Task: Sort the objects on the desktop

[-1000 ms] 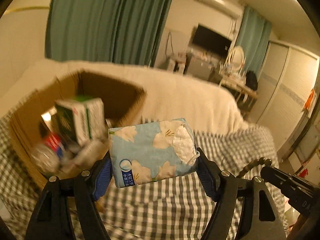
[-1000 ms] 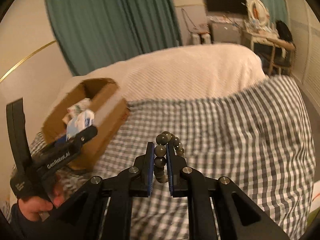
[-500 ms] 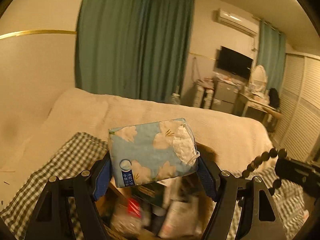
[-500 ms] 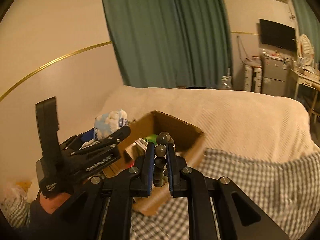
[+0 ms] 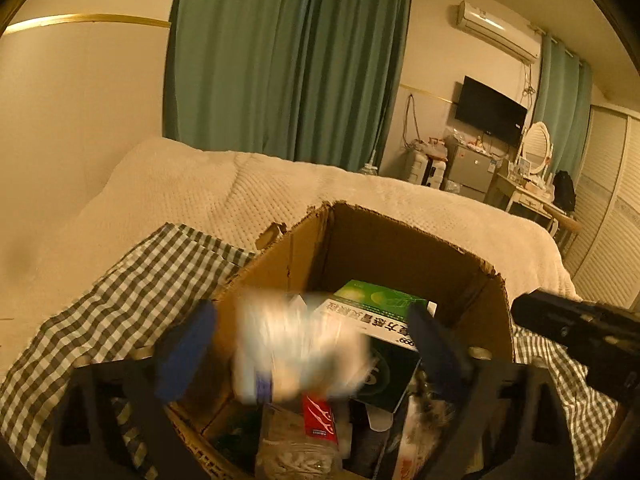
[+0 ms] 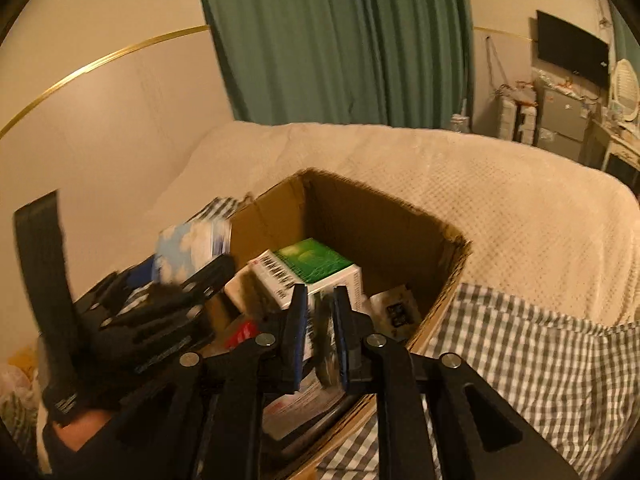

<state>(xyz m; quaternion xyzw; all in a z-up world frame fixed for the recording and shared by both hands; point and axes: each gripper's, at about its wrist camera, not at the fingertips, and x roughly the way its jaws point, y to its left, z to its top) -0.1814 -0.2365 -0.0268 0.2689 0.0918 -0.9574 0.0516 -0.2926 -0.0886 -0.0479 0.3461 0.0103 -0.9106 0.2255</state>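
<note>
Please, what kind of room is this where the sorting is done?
Most likely a bedroom in a home. A bed with a cream cover fills the middle, teal curtains hang behind it, and a dressing table with an oval mirror stands near a wall-mounted television.

Brown cardboard box (image 5: pixel 400 248), grey-and-white checked cloth (image 6: pixel 540 344), green curtain (image 5: pixel 288 60)

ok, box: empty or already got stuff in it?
Not empty. The box holds a green-topped carton, a bottle and other packets.
</note>
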